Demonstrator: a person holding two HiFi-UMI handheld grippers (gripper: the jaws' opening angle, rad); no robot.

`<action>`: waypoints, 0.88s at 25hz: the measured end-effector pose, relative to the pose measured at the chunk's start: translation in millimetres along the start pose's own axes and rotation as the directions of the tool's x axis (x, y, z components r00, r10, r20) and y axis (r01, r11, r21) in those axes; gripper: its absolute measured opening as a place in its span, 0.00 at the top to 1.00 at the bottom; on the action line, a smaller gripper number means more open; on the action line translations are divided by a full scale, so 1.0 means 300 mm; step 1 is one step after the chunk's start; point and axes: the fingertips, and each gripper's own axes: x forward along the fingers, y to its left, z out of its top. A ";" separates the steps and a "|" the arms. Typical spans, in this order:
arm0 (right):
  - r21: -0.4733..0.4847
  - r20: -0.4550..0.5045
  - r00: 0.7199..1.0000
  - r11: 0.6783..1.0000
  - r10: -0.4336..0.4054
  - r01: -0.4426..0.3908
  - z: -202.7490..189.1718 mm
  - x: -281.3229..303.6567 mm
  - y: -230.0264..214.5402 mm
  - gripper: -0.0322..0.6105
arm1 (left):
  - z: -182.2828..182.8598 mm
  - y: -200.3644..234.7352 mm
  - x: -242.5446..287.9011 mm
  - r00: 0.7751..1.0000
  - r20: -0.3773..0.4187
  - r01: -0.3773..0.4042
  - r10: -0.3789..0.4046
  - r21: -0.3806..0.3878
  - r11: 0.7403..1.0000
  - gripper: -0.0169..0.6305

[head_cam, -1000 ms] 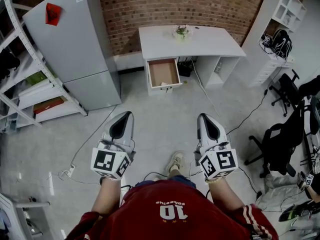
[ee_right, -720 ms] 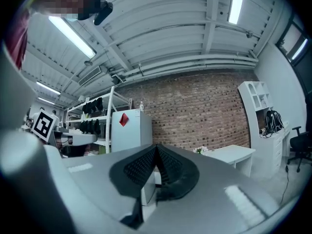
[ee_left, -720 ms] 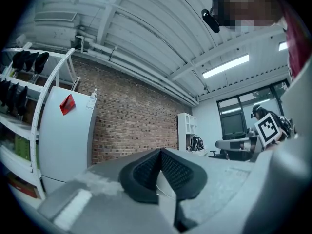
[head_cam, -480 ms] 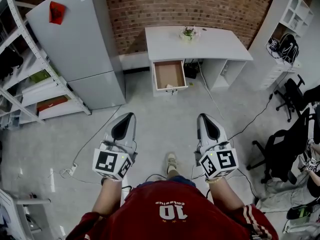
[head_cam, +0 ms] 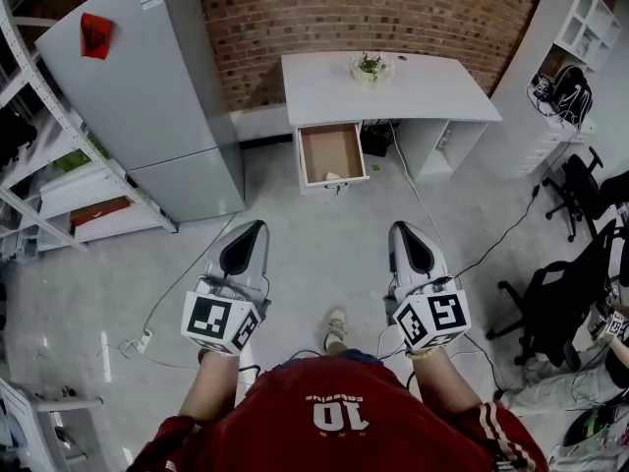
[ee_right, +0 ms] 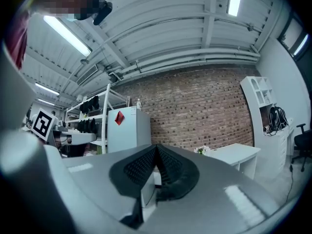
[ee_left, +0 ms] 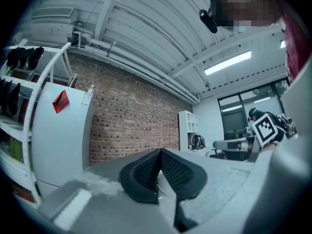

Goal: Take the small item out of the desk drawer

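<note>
Since the earlier frame the white worktop (head_cam: 423, 91) and its open drawer (head_cam: 329, 148) are sitting slightly lower and further right at upper centre. The left tool (head_cam: 252, 230) and right tool (head_cam: 401, 232) are riding closed and empty at lower centre. The small pale item (head_cam: 332, 176), lying at the drawer's near edge, is probably light, wanting a gentle pinch across its width.

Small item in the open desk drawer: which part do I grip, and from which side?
Come from above: the drawer is pulled out from under the desk, open-topped, and its walls block a level approach. The pale small item lies by the front wall, so probably grip its left and right ends, along that wall. Its exact shape is too small to tell.
</note>
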 end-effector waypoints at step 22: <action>0.073 -0.020 0.998 0.996 0.061 -0.059 -0.027 0.460 -0.363 0.95 | -0.010 0.139 0.508 0.996 -0.040 -0.073 0.075 0.044 0.996 0.97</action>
